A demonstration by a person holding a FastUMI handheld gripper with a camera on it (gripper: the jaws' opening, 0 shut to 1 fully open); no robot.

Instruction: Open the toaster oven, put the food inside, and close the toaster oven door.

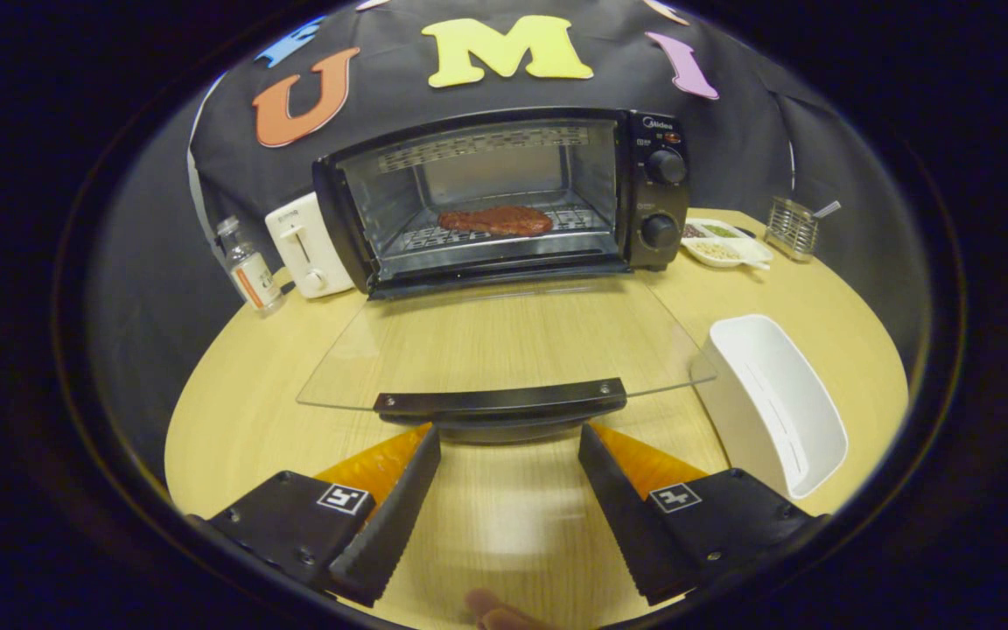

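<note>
Gripper view: the food (496, 220), a reddish slab, lay flat on the rack inside the toaster oven (504, 197), so loading looked done. The glass door (504, 346) hung fully down, level over the table (241, 411), its dark handle (500, 404) nearest the gripper (509, 451). Jaws stood wide and empty, their tips just under and to either side of the handle, probably set to lift the door shut; whether they touched it I could not tell. At 3 o'clock from the handle a white tray (775, 407) leaned on edge, close to the door's corner. At 10 o'clock stood a white toaster (305, 243) and a small bottle (246, 265); at 2 o'clock a divided dish (725, 242) and a wire holder (793, 227).
</note>
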